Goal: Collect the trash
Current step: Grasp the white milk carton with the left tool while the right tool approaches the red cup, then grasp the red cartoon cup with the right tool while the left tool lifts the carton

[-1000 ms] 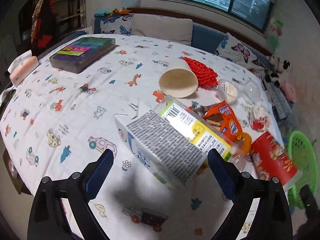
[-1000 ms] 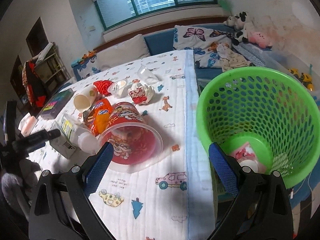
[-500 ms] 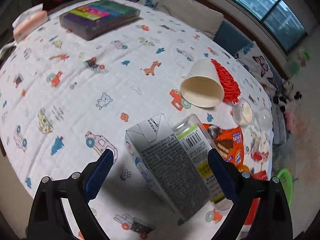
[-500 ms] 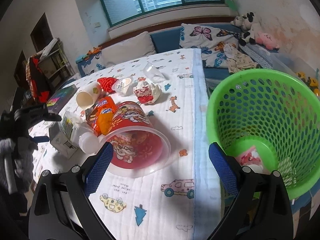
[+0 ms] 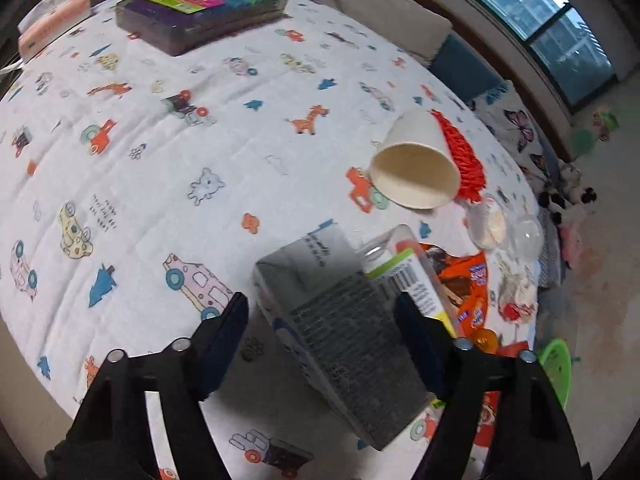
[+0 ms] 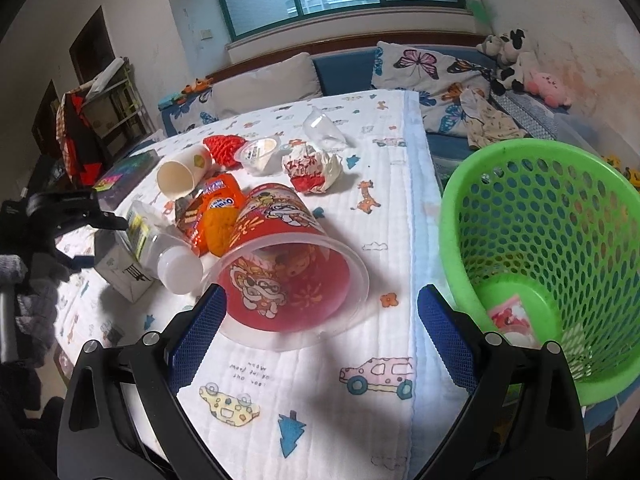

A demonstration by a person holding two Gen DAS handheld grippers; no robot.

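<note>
Carton [image 5: 340, 328] lies on the table [image 5: 160, 168] beside the bottle [image 5: 404, 272], between your left gripper's [image 5: 322, 322] closing jaws; whether the pads touch it yet you cannot tell. Your right gripper [image 6: 320, 316] hangs open over the red cup [image 6: 288, 268], with the green basket [image 6: 540, 248] just off the table's edge.

The tablecloth [image 6: 320, 392] is white, printed with small cartoon cars, giraffes and trees in pink, orange, yellow and teal. The near cup [image 6: 296, 264] is red with cartoon figures and a clear rim. On the right, the basket [image 6: 532, 184] is bright green and perforated. The carton [image 5: 348, 332] shows grey sides with dense black print. Beside it the snack packet [image 6: 218, 208] is orange. Farther off, the paper cup [image 5: 416, 168] is cream-white against red netting [image 5: 464, 164].
</note>
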